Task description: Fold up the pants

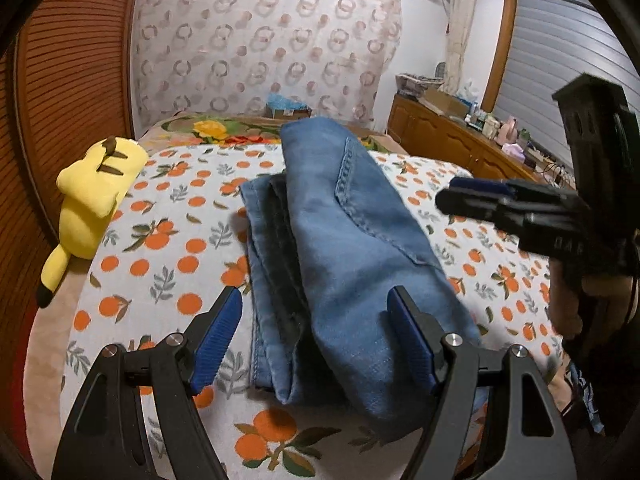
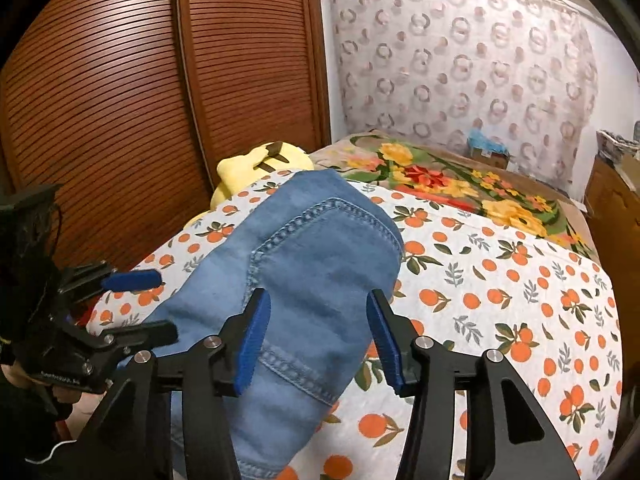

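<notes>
Folded blue jeans (image 1: pixel 340 240) lie in a stack on the orange-print bedspread (image 1: pixel 168 248), a back pocket facing up. My left gripper (image 1: pixel 316 332) hovers open over the near end of the stack, its blue pads on either side and clear of the cloth. In the right wrist view the jeans (image 2: pixel 312 248) run away from me, and my right gripper (image 2: pixel 320 336) stands open above them, pads apart with nothing pinched. The right gripper (image 1: pixel 460 196) also shows at the right of the left wrist view, and the left gripper (image 2: pixel 148 304) at the left edge of the right wrist view.
A yellow plush toy (image 1: pixel 96 196) lies at the bed's left edge beside a slatted wooden wardrobe (image 2: pixel 120 100). A floral blanket (image 2: pixel 460 184) covers the far end of the bed. A cluttered wooden dresser (image 1: pixel 460 136) stands on the right. A patterned curtain (image 1: pixel 260 48) hangs behind.
</notes>
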Motion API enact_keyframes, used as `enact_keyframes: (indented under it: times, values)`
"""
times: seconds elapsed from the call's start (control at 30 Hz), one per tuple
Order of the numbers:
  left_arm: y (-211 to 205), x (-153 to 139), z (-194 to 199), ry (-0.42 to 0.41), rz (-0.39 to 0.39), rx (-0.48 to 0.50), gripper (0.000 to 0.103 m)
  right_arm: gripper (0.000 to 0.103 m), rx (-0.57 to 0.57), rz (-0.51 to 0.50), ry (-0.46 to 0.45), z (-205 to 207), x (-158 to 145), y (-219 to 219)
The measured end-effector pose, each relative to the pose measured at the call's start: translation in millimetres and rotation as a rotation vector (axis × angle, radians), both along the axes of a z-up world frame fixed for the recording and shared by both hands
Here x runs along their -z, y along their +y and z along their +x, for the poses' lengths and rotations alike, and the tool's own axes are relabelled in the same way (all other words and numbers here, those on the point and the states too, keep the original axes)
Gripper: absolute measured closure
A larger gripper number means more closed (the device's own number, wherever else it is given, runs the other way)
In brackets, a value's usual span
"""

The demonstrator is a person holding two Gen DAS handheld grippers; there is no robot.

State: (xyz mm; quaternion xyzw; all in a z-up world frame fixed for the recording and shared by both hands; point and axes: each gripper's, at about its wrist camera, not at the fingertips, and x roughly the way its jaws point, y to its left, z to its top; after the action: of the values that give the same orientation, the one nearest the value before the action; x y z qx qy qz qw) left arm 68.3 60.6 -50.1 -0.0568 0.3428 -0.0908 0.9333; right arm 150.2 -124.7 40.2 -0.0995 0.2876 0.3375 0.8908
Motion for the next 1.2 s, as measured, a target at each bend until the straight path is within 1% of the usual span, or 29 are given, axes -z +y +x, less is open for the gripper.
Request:
enact_keyframes:
  times: [0.17, 0.37, 0.5, 0.67, 0.83, 1.0, 1.07, 1.13, 1.2]
  values:
    - [4.4, 13.0, 0.5, 0.036, 0.024, -0.013, 0.027, 0.046, 0.014, -0.009, -0.005, 15.3, 1.3, 3.1]
    - [7.2, 26.5, -0.2, 0.055, 0.042, -0.025, 0.027, 0.043, 0.021, -0.025, 0.014, 35.5, 12.9, 5.1]
    - [10.2, 30.6, 0.5, 0.059, 0.042, -0.026, 0.027, 0.037, 0.020, -0.042, 0.021, 52.9, 19.0, 12.2]
    - [12.9, 35.3, 1.9, 0.066, 0.035, -0.024, 0.027, 0.036, 0.024, -0.038, 0.083, 84.5, 32.3, 20.4]
    - [14.3, 37.0, 3.3, 0.071, 0.034, -0.022, 0.027, 0.030, 0.012, -0.007, 0.156, 109.9, 43.9, 27.5]
    - [18.5, 38.5, 5.5, 0.081, 0.012, -0.017, 0.027, 0.029, -0.015, -0.007, 0.220, 126.5, 58.5, 36.2]
    - [21.3, 38.4, 6.8, 0.091, -0.013, -0.014, 0.027, 0.029, -0.028, 0.004, 0.242, 130.5, 63.1, 36.6]
    - [24.1, 37.7, 8.2, 0.097, -0.043, -0.012, 0.028, 0.029, -0.030, 0.005, 0.241, 134.6, 60.8, 33.8]
    - [24.3, 36.5, 8.8, 0.101, -0.061, -0.007, 0.030, 0.029, -0.031, 0.000, 0.237, 135.5, 60.7, 33.1]
